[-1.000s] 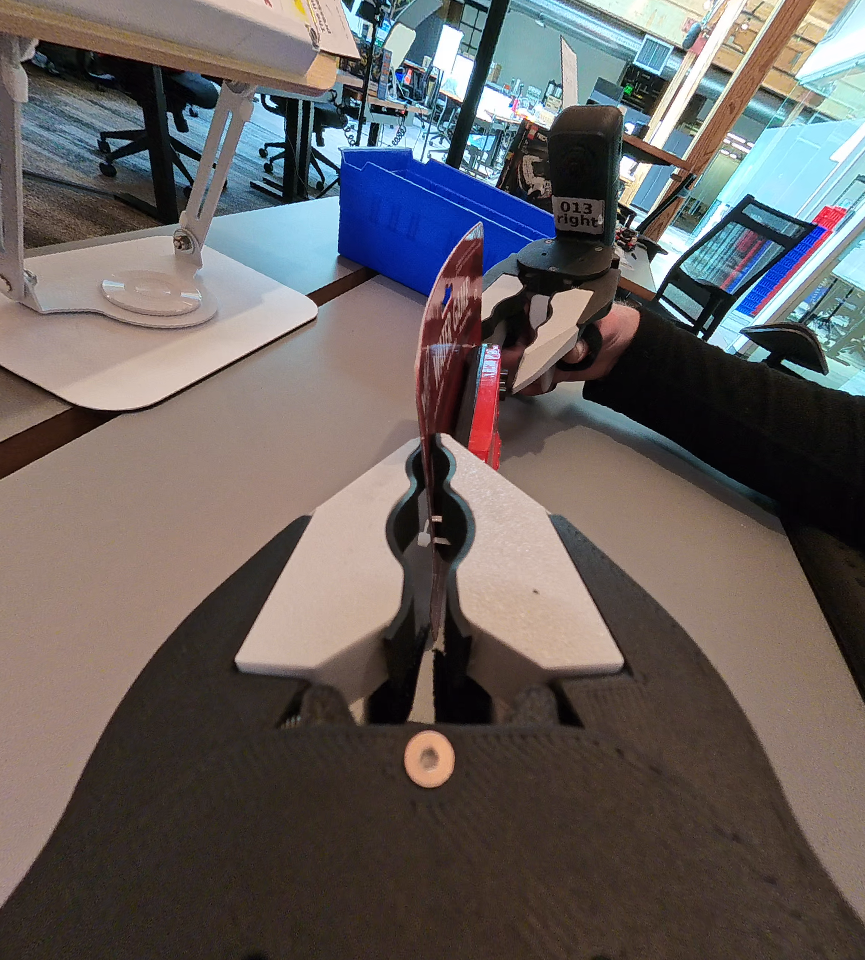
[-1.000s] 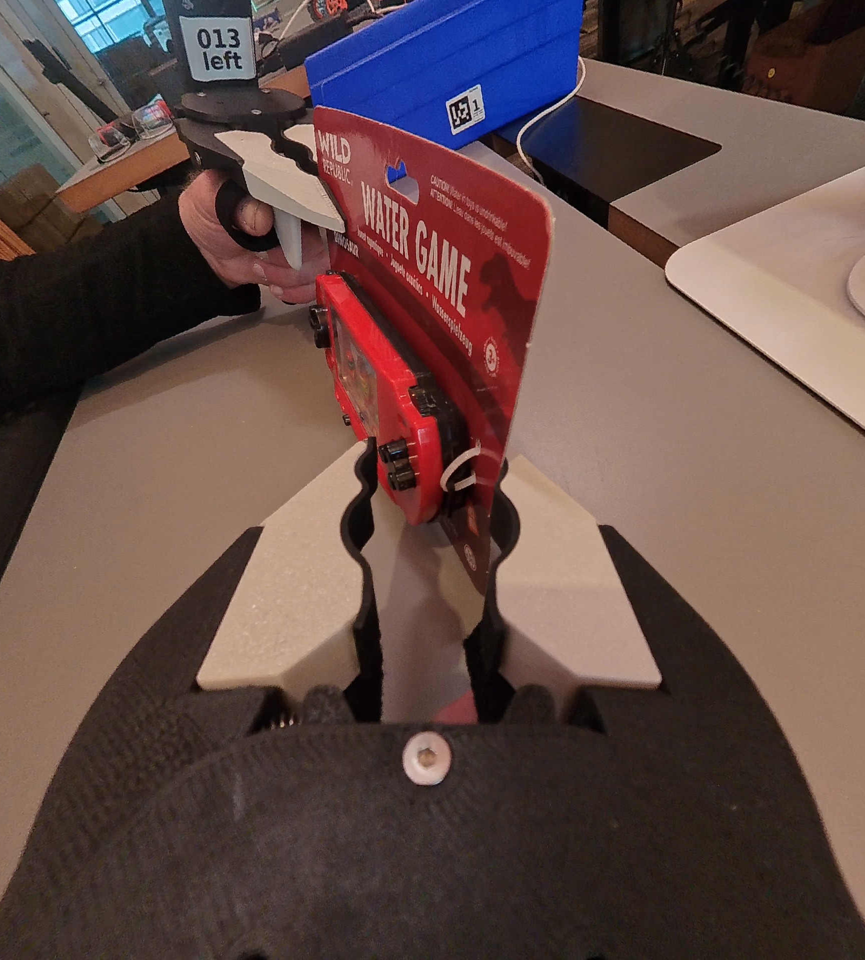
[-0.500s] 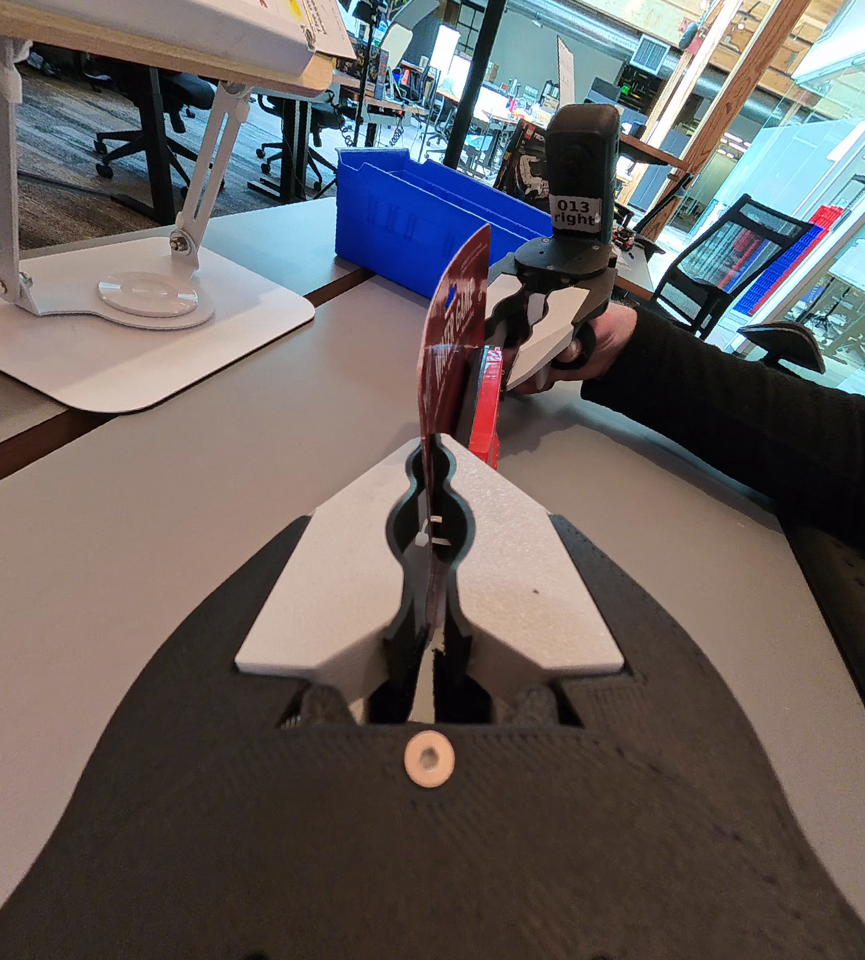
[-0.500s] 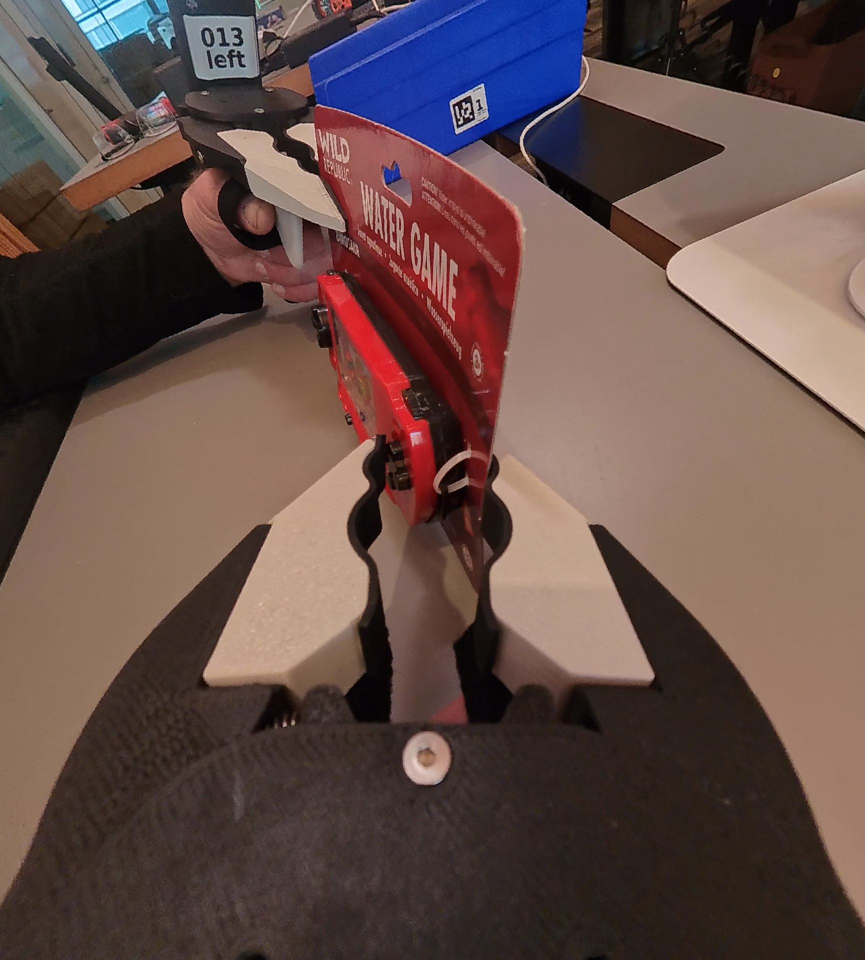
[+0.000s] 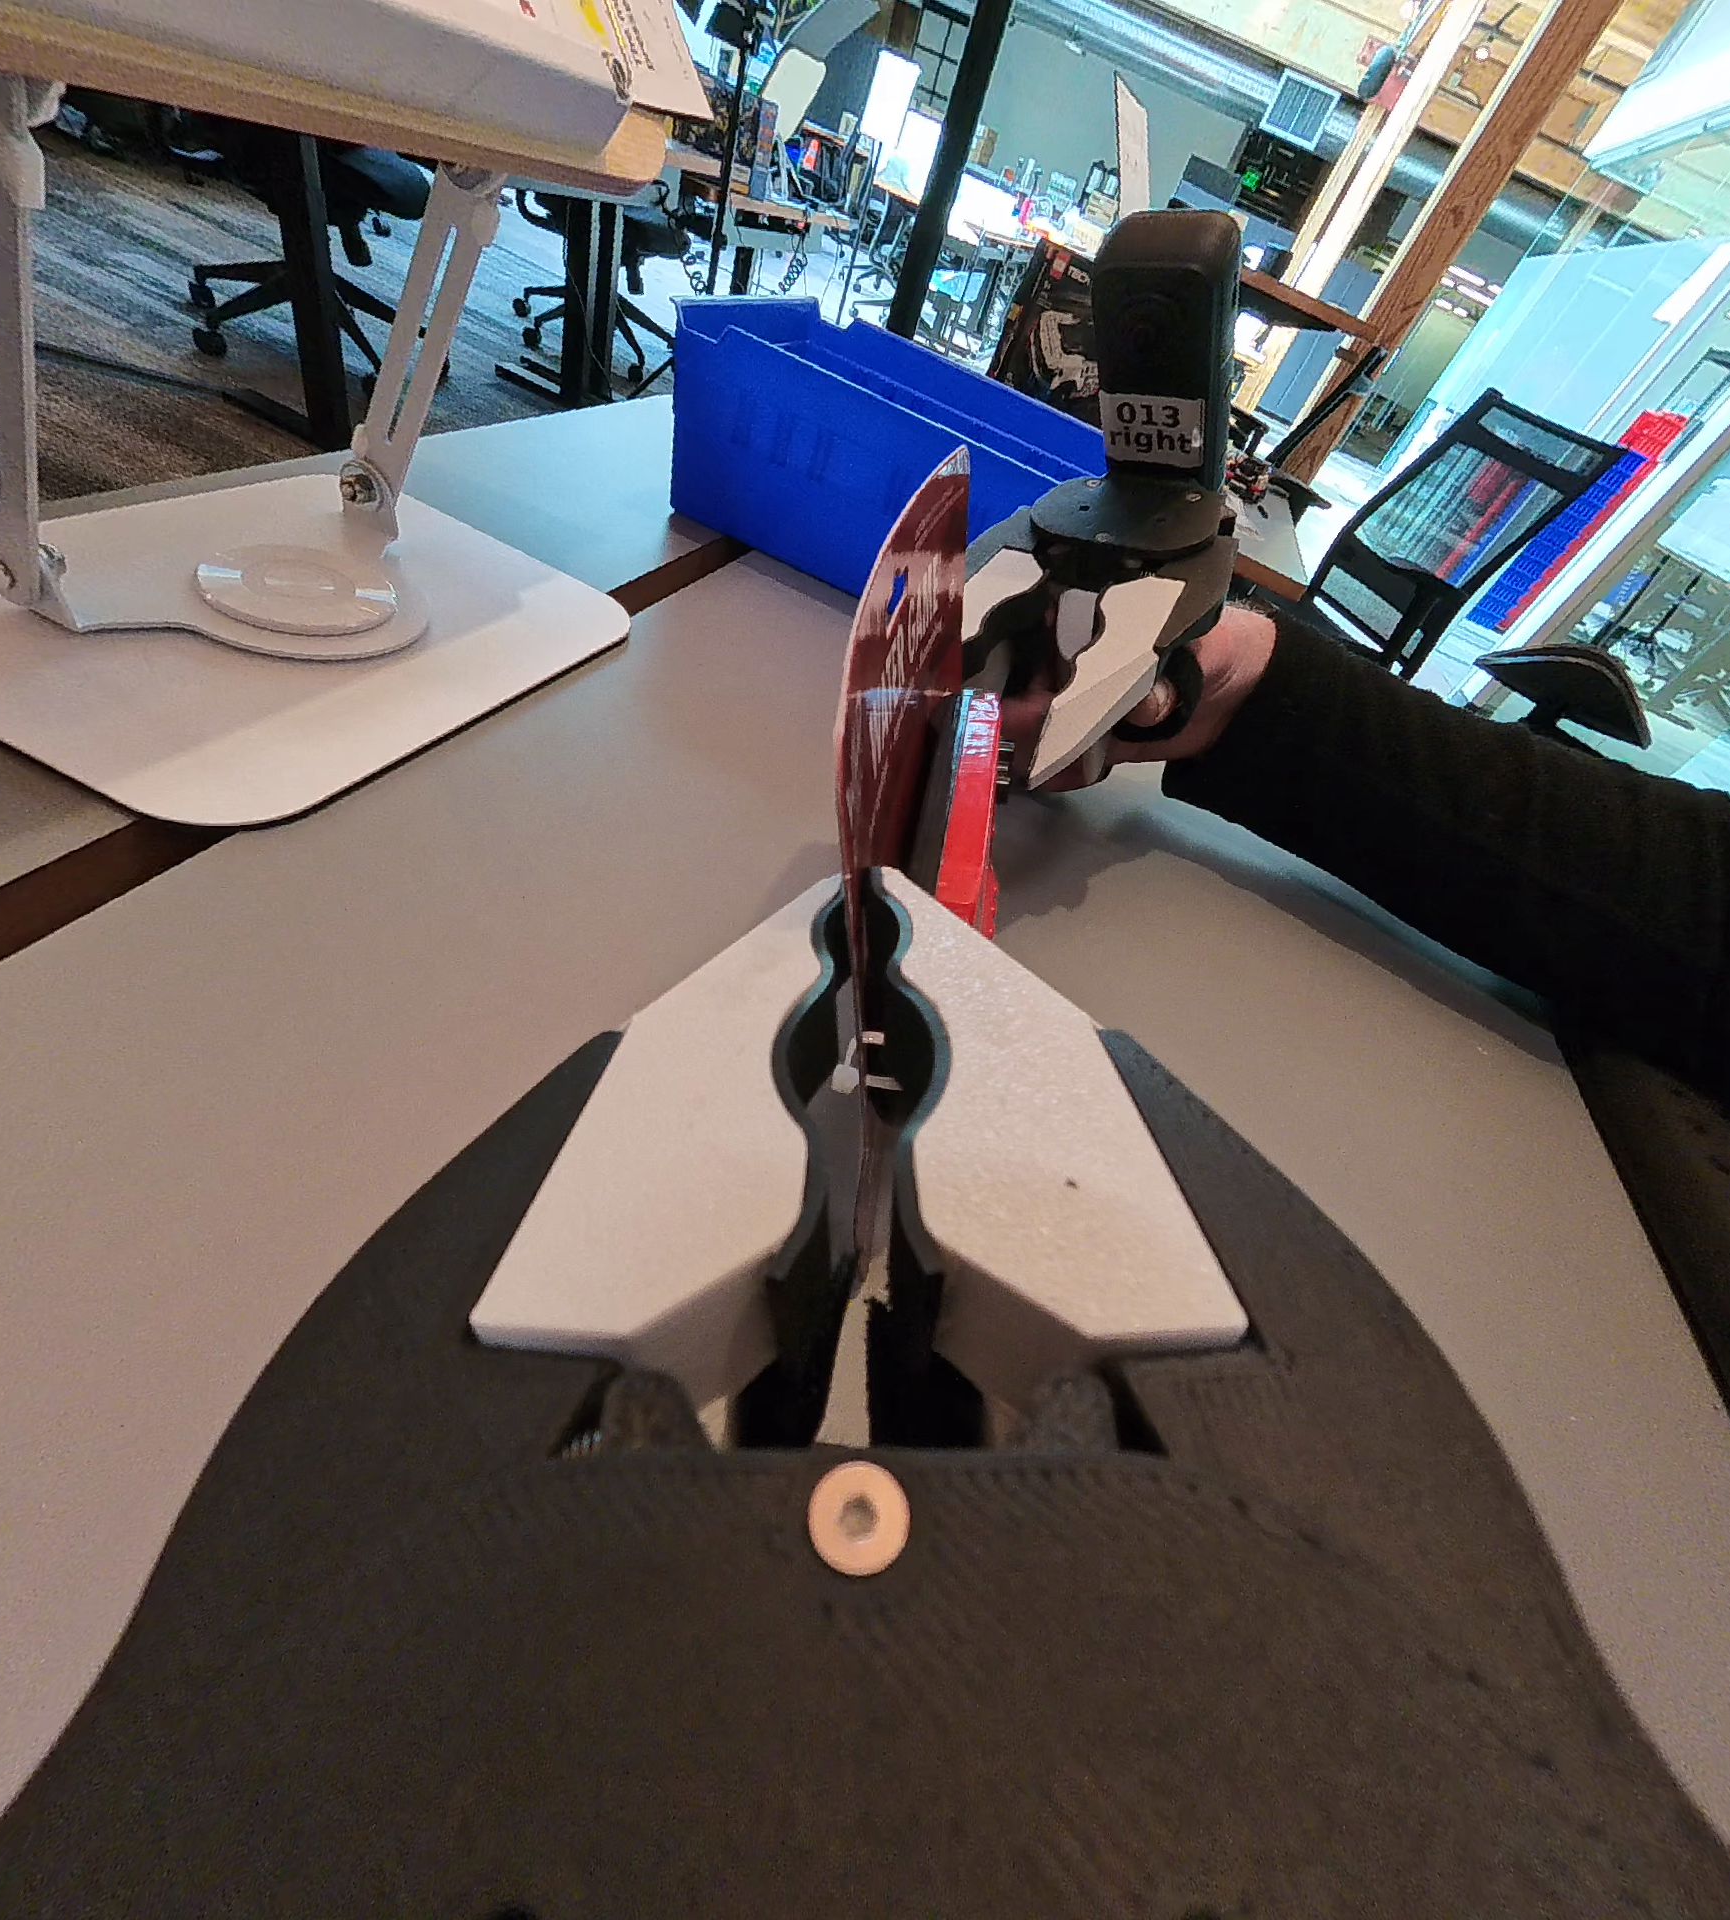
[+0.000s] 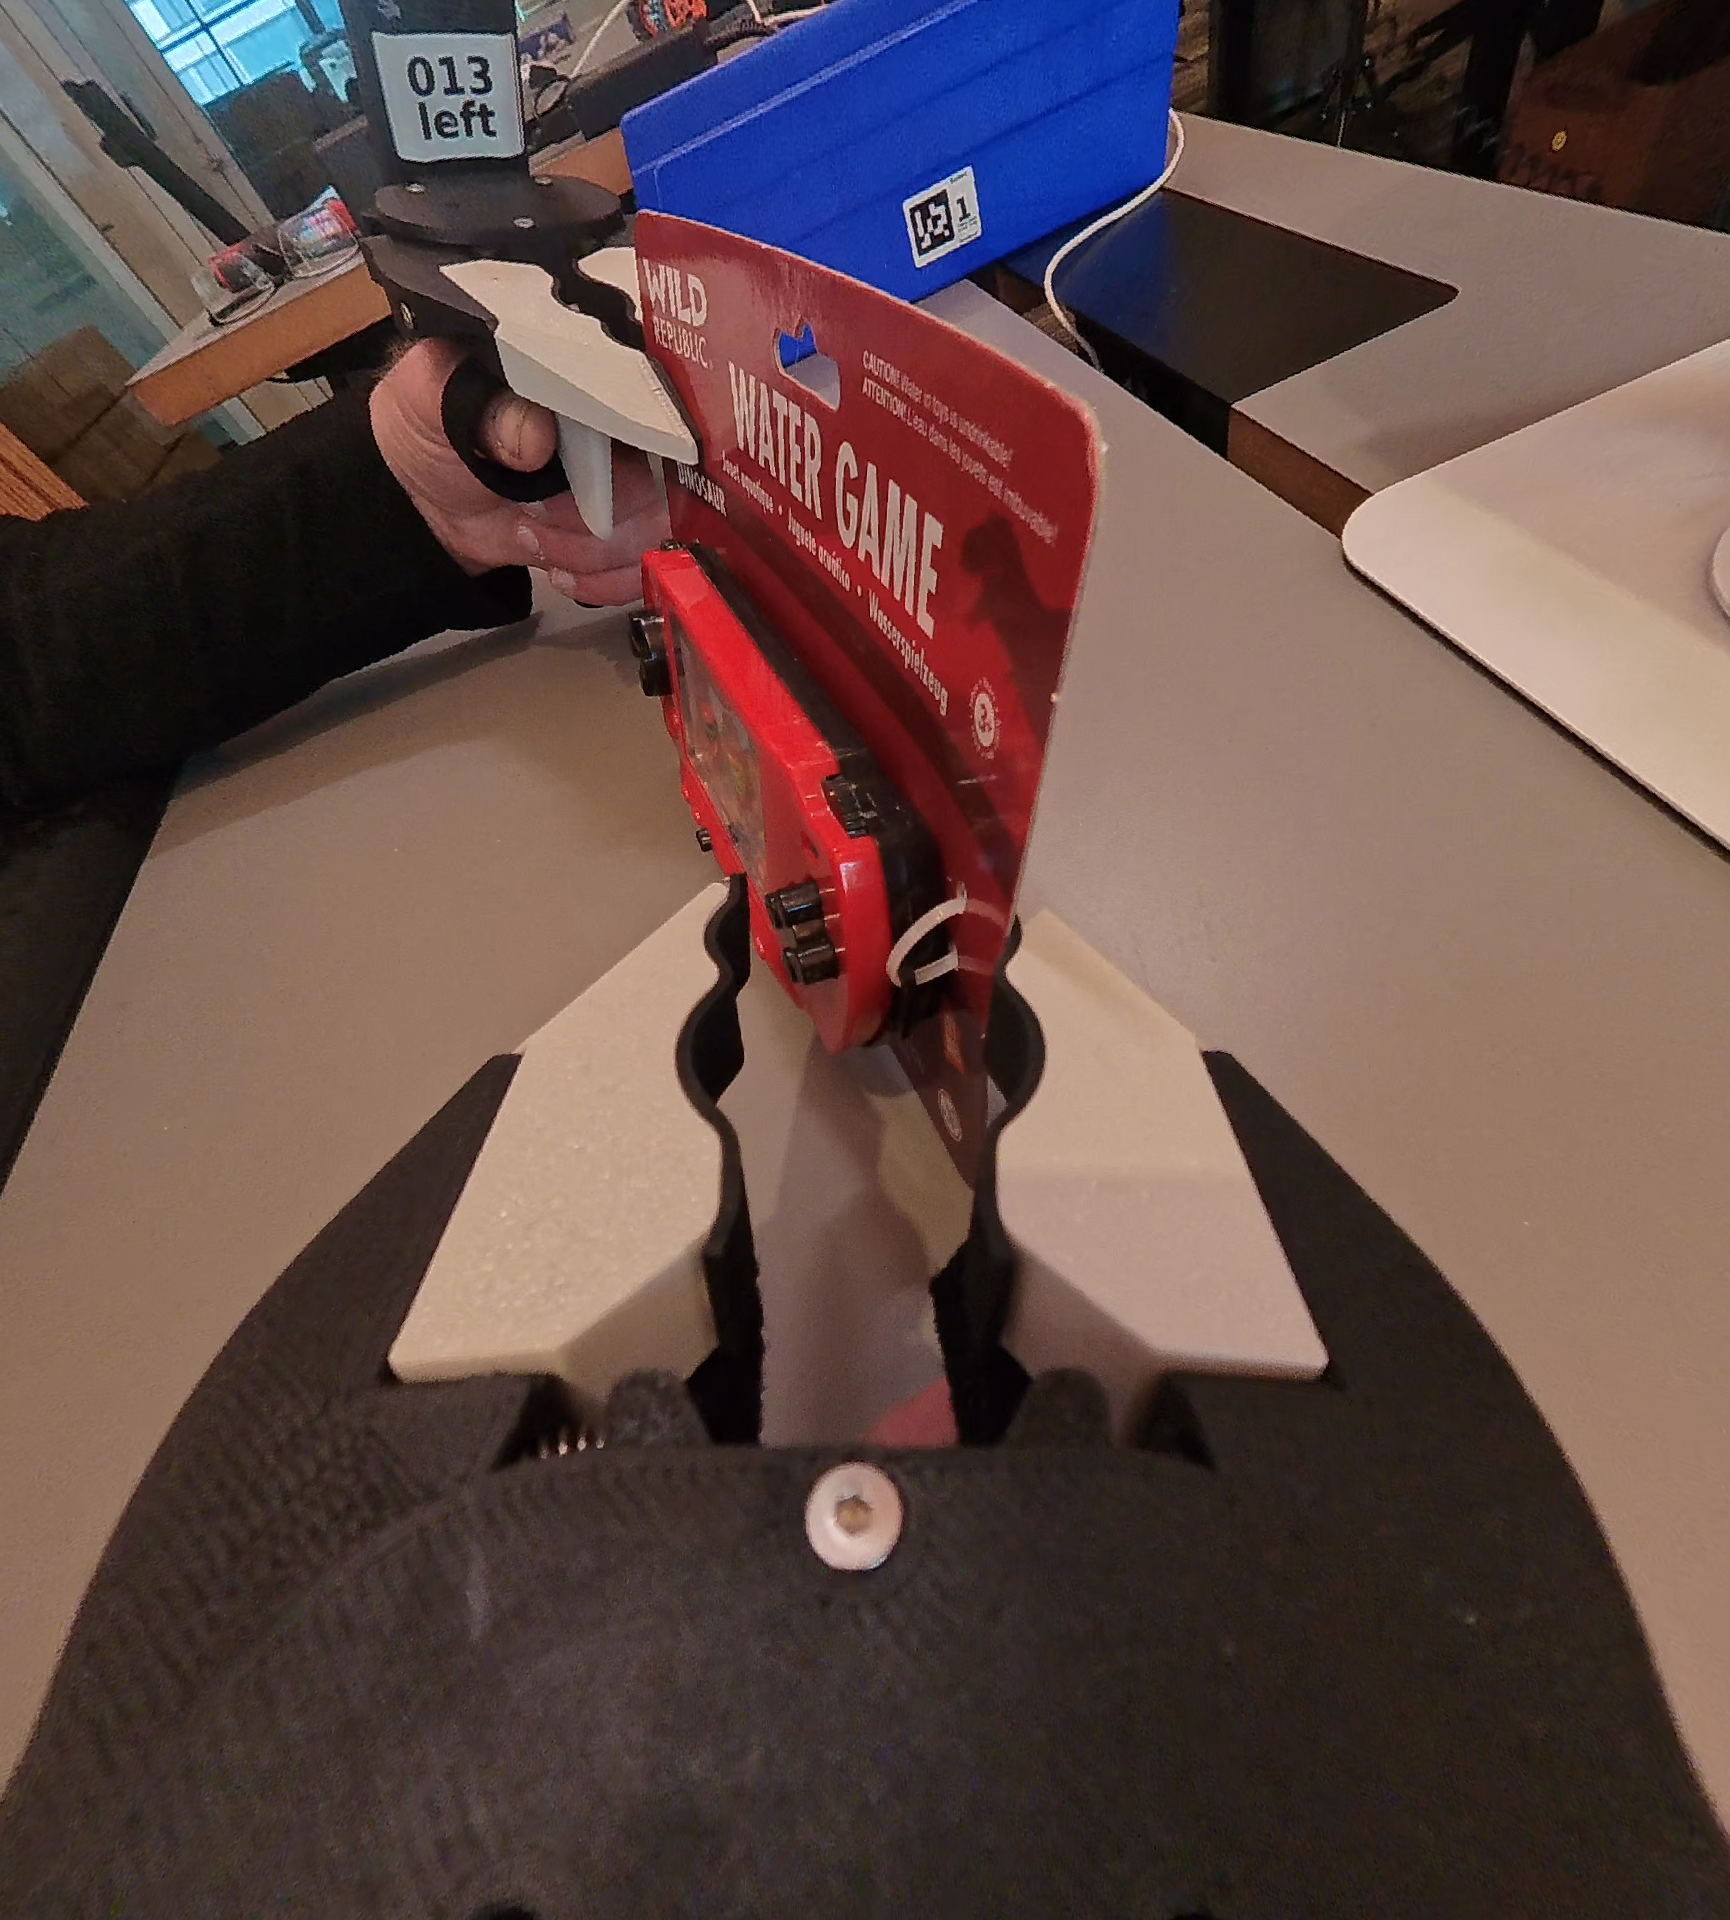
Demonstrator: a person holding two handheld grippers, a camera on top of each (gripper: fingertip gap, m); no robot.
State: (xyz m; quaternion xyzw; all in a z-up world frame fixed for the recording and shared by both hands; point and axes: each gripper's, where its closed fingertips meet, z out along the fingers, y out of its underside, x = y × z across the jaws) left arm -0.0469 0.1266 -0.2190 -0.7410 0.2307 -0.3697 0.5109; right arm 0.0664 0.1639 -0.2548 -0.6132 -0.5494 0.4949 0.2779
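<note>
A red carded toy package (image 6: 892,499) stands on edge above the grey table (image 5: 321,1039), with a red handheld water game (image 6: 778,769) tied to the card by white zip ties. My left gripper (image 5: 866,883) is shut on one end of the card (image 5: 897,665). It shows in the right wrist view (image 6: 632,416) at the far end, held by a hand. My right gripper (image 6: 866,914) is open, with its jaws on either side of the game and the card. The right jaw touches the card and a thin gap shows at the left jaw. It also shows in the left wrist view (image 5: 1037,665).
A blue bin (image 5: 840,468) stands at the back of the table and also shows in the right wrist view (image 6: 892,94). A white stand with a flat base (image 5: 217,686) is beside it. A black mat (image 6: 1225,281) with a white cable lies near the bin. A dark sleeve (image 5: 1515,883) reaches across.
The card twisted slightly edge-on half a second ago and has turned back. The right jaws narrowed a little then and stand wider now. Both grippers stay in place.
</note>
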